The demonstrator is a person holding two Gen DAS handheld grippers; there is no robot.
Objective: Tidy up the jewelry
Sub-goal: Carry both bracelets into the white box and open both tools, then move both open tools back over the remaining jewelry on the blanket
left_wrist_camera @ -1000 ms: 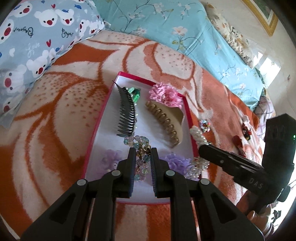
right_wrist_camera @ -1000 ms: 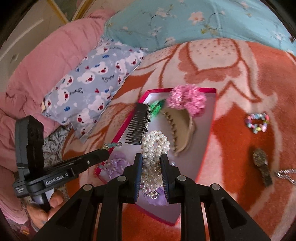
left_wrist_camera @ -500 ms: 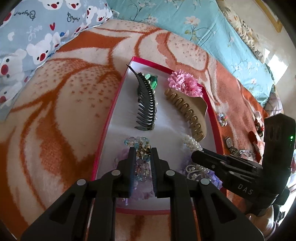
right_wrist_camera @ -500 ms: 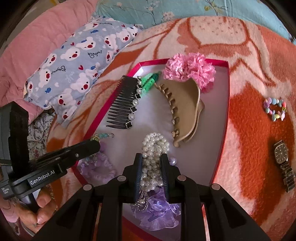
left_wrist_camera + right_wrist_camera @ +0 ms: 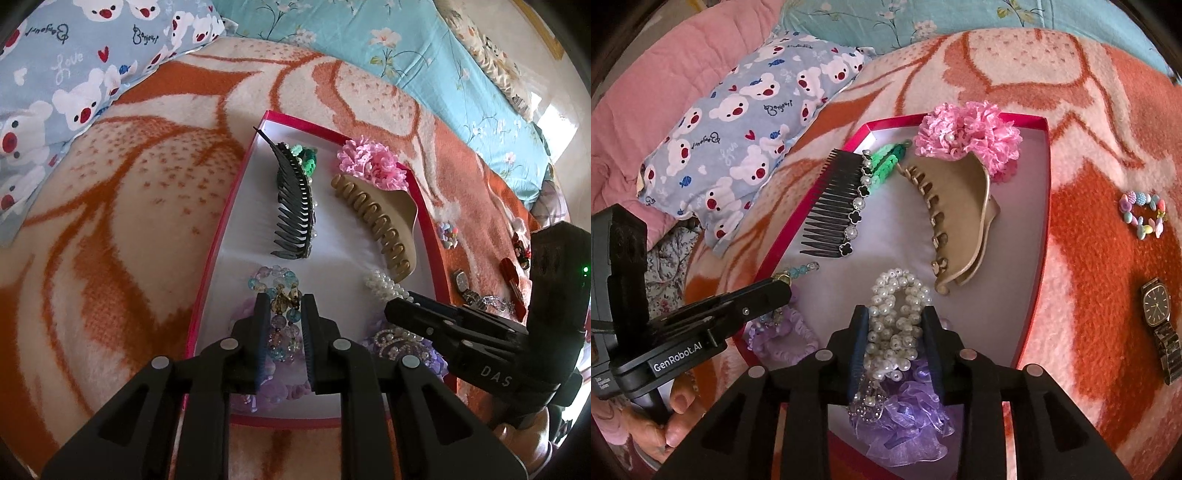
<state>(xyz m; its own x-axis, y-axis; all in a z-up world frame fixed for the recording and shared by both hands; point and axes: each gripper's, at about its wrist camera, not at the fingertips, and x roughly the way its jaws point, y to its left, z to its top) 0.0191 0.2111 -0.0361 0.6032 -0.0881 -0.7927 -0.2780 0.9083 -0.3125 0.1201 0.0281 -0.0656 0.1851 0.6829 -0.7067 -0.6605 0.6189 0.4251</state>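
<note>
pearl bracelet (image 5: 899, 325) lies on the floor of the red-rimmed box (image 5: 1047, 206), near its front edge, its long axis running straight away from the right gripper (image 5: 895, 347) and in line with the fingers. those jaws have just been opening: they stand apart on either side of the strand, the pearls between them and, as far as this view shows, no longer pressed. the strand's near end rests on a purple organza scrunchie (image 5: 908, 424) with a rhinestone clip (image 5: 866, 400) beside it. so the way out for this hand is straight back and up along that axis, since a sideways pull would likely drag the pearls.

to the left in the box, the left gripper (image 5: 284, 325) is clamped on a glass bead bracelet (image 5: 280, 295), which hangs over a lilac scrunchie (image 5: 273, 391); whether the beads touch the floor yet is hard to say. each hand is nearest its own piece.

farther back lie the black comb (image 5: 834, 206), the beige claw clip (image 5: 960, 221) and the pink flower (image 5: 971, 136). outside the box, on the orange blanket (image 5: 1100, 184), wait a candy bead bracelet (image 5: 1141, 214) and a wristwatch (image 5: 1156, 306), on the right gripper's side.
</note>
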